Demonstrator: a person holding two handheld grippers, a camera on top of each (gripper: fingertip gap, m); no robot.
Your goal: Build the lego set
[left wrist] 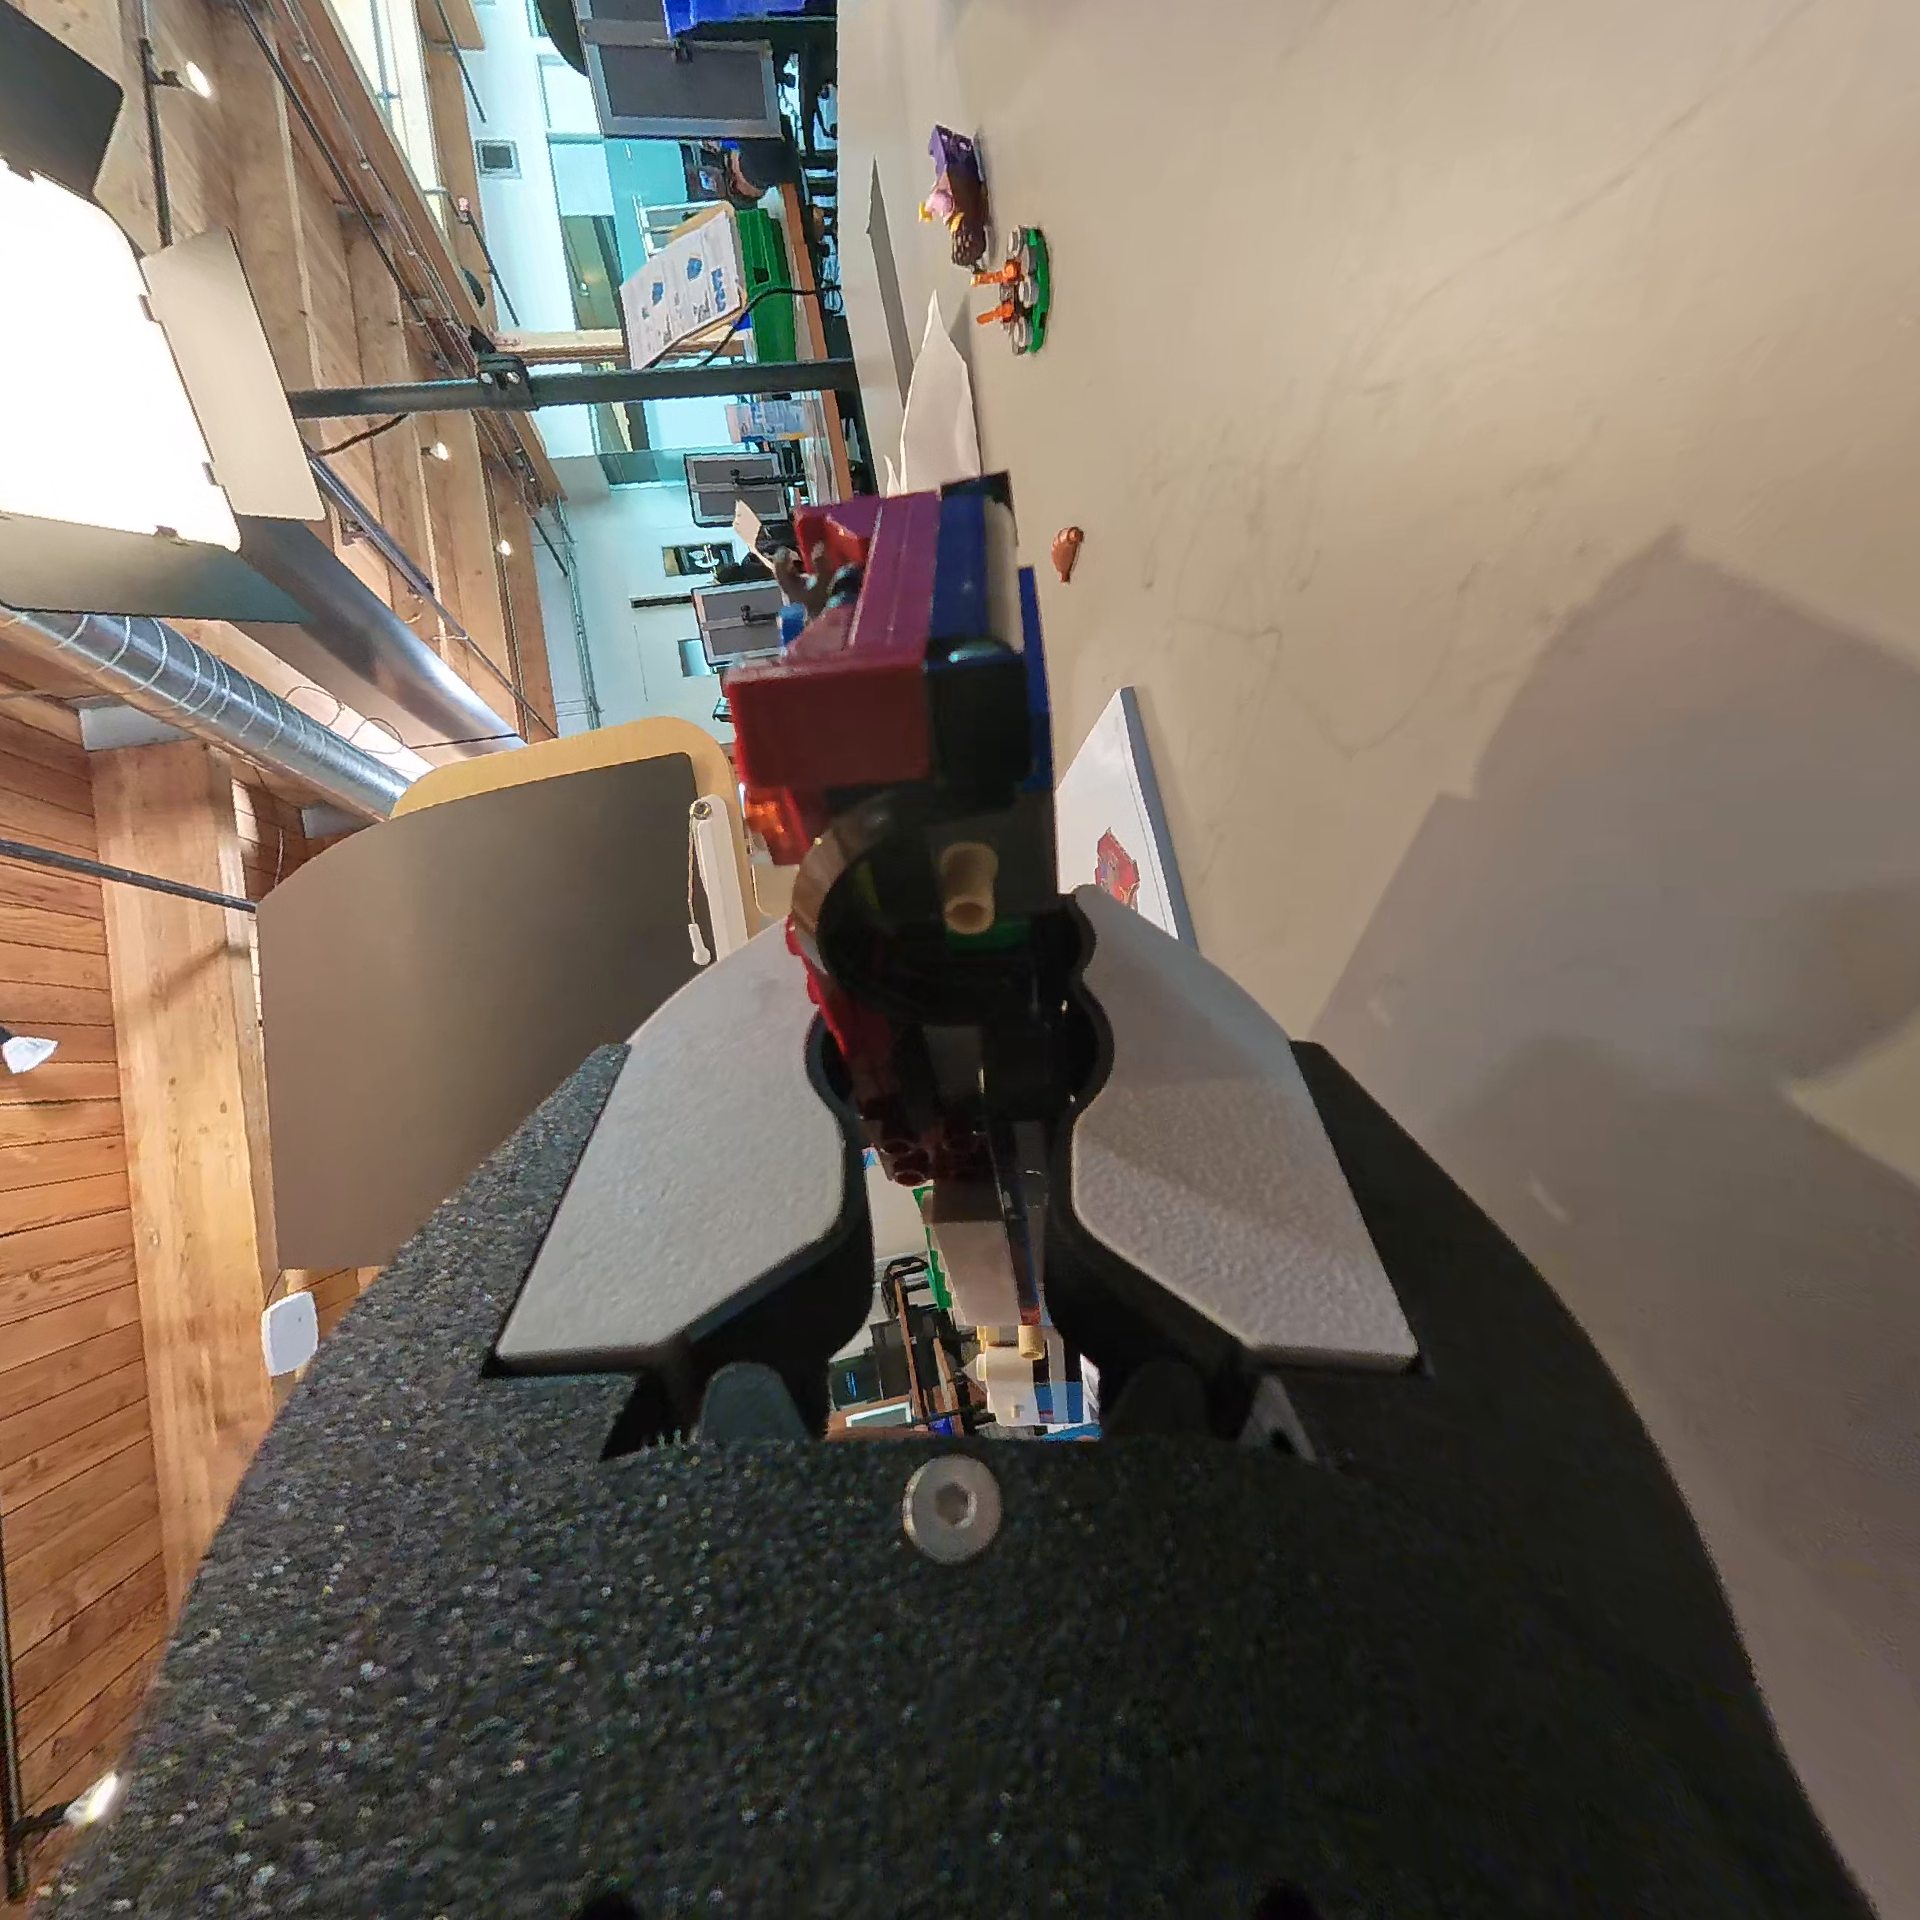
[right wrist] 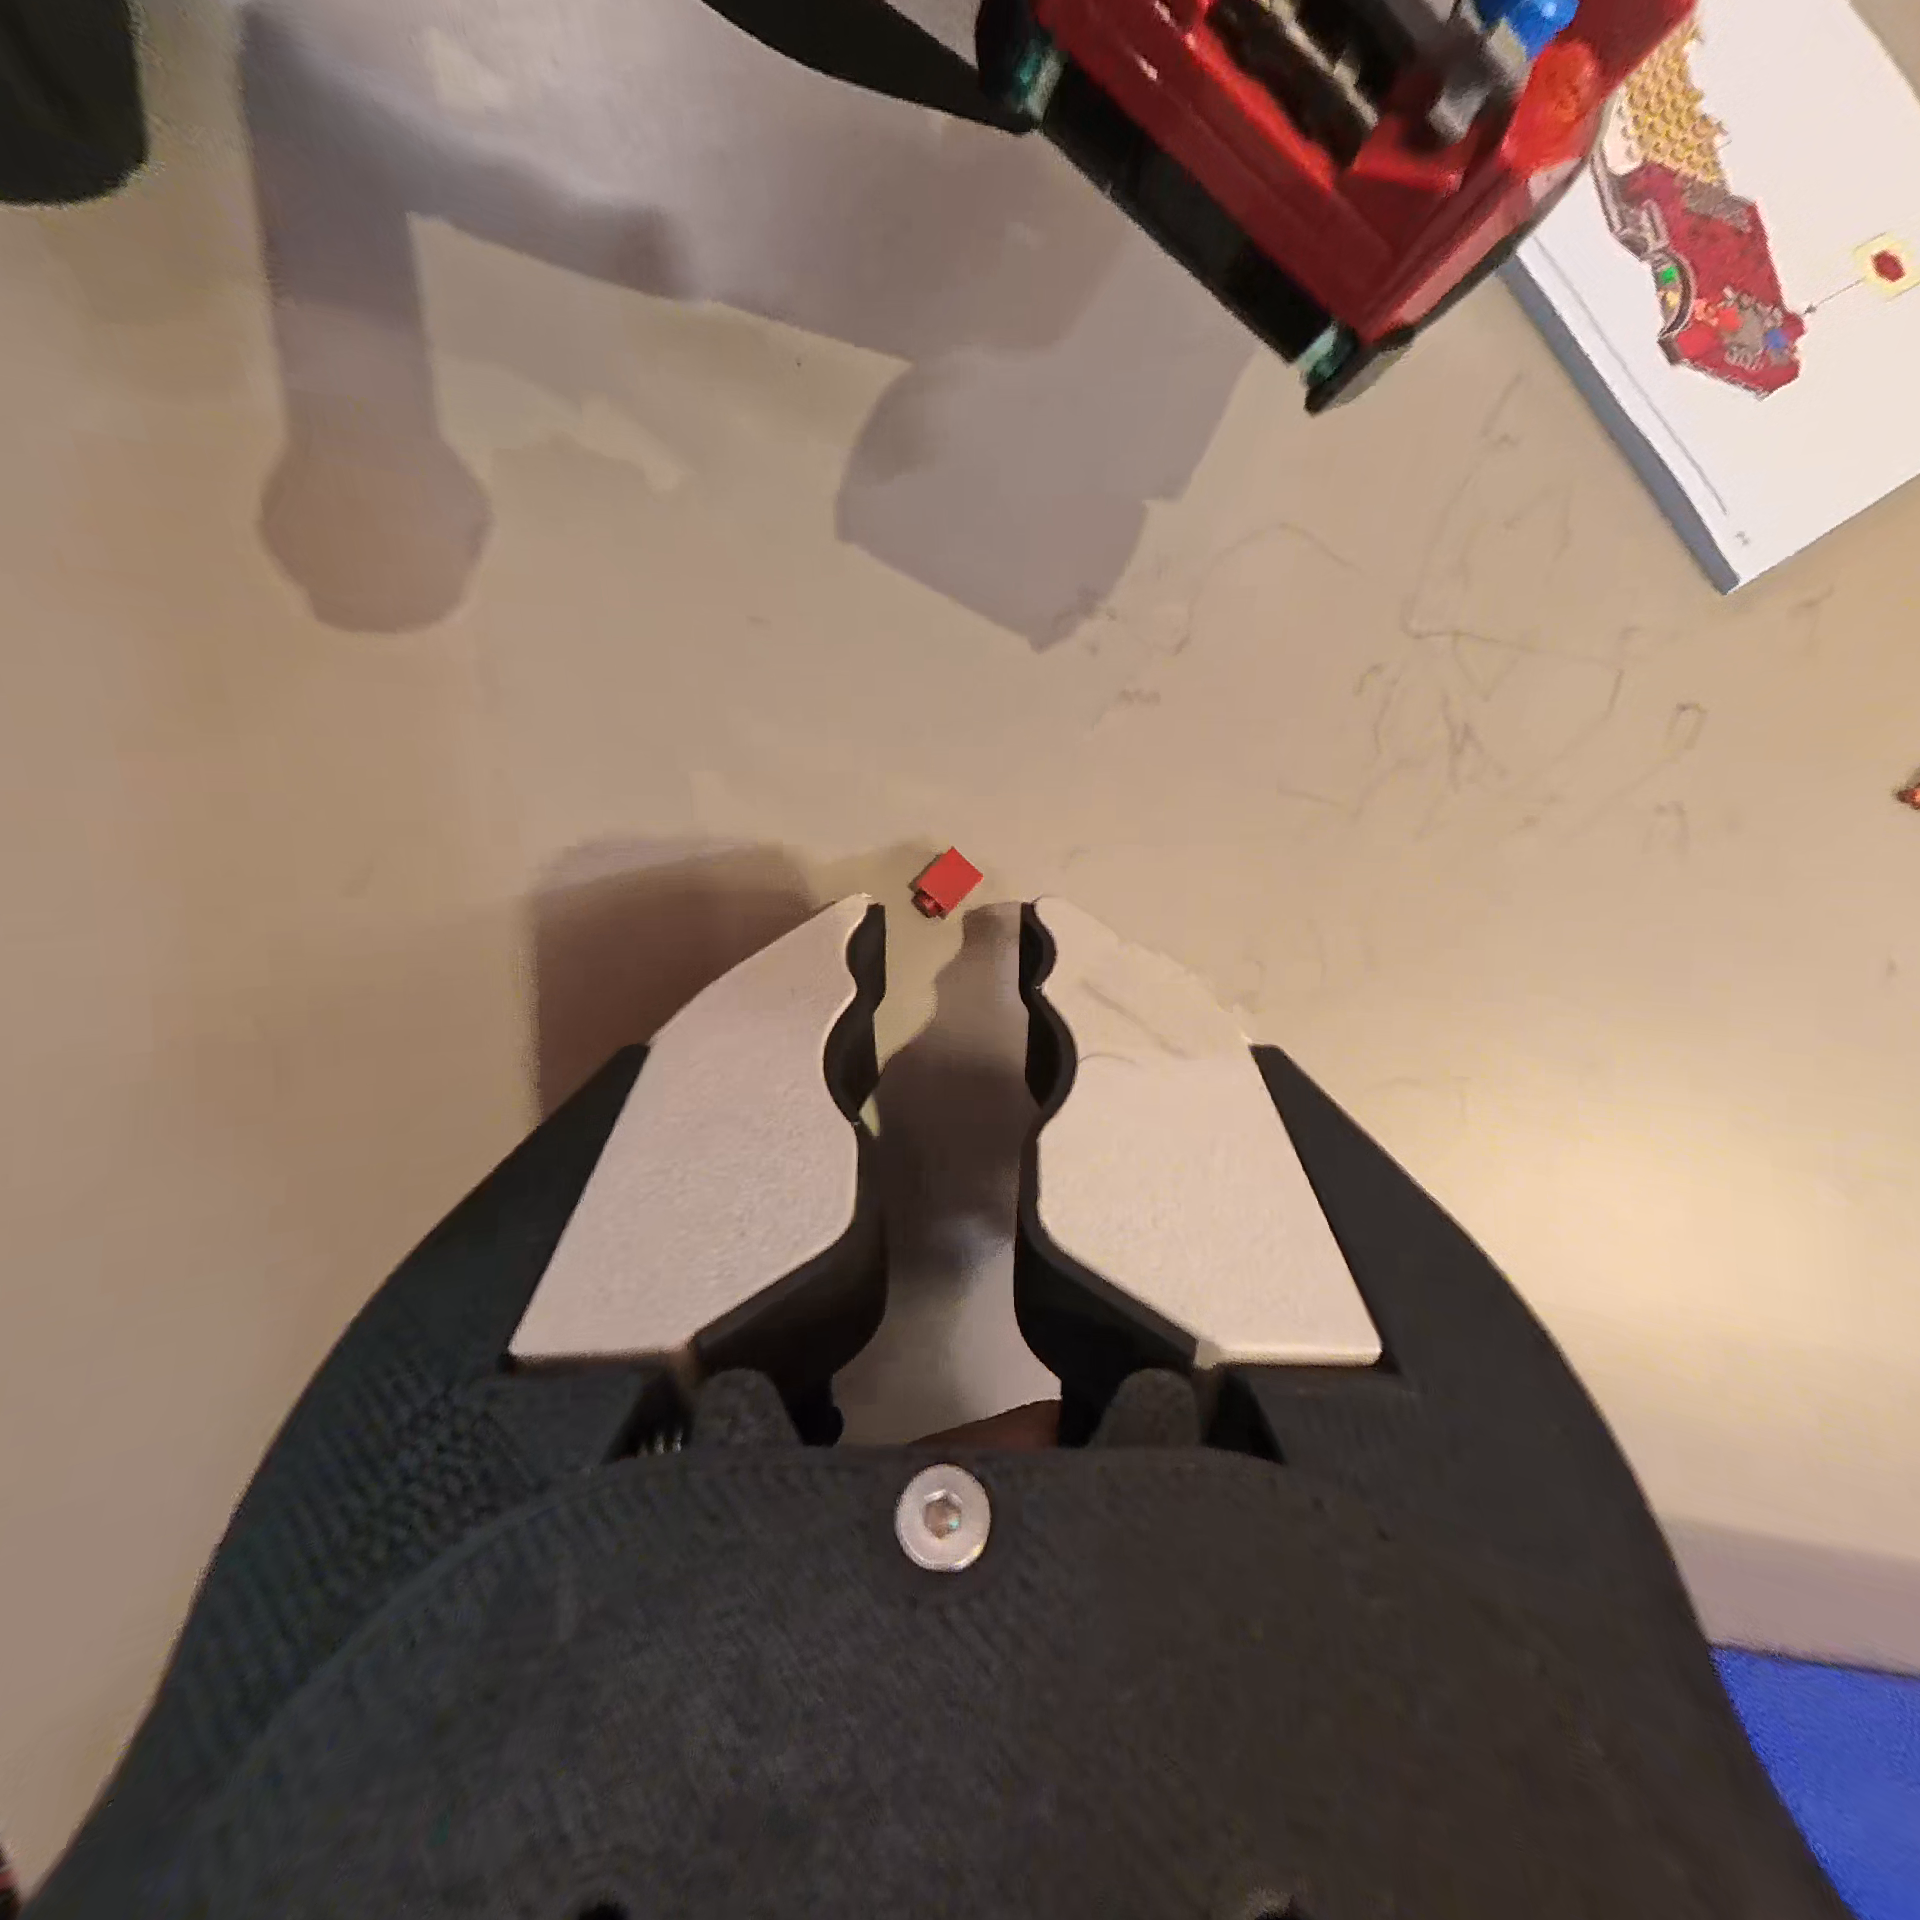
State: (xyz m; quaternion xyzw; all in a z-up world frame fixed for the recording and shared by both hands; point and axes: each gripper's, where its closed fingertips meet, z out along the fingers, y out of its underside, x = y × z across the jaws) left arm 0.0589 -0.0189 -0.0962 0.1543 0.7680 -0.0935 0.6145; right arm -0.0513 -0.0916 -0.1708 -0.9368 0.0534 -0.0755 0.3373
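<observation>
Between the fingers of the left gripper (left wrist: pixel 951 935) a brick model (left wrist: pixel 894 665) in red, magenta, blue and black is clamped by its dark lower part, so that it is kept lifted off the beige table (left wrist: pixel 1455 416) with its length pointing away. On the right side, the right gripper (right wrist: pixel 951 914) is held released just above the table, jaws apart and nothing between them; a small red brick (right wrist: pixel 948 881) lies loose just beyond its tips. Farther off, an instruction booklet (right wrist: pixel 1766 364) is laid flat, and small brick builds (left wrist: pixel 997 260) stand well apart.
</observation>
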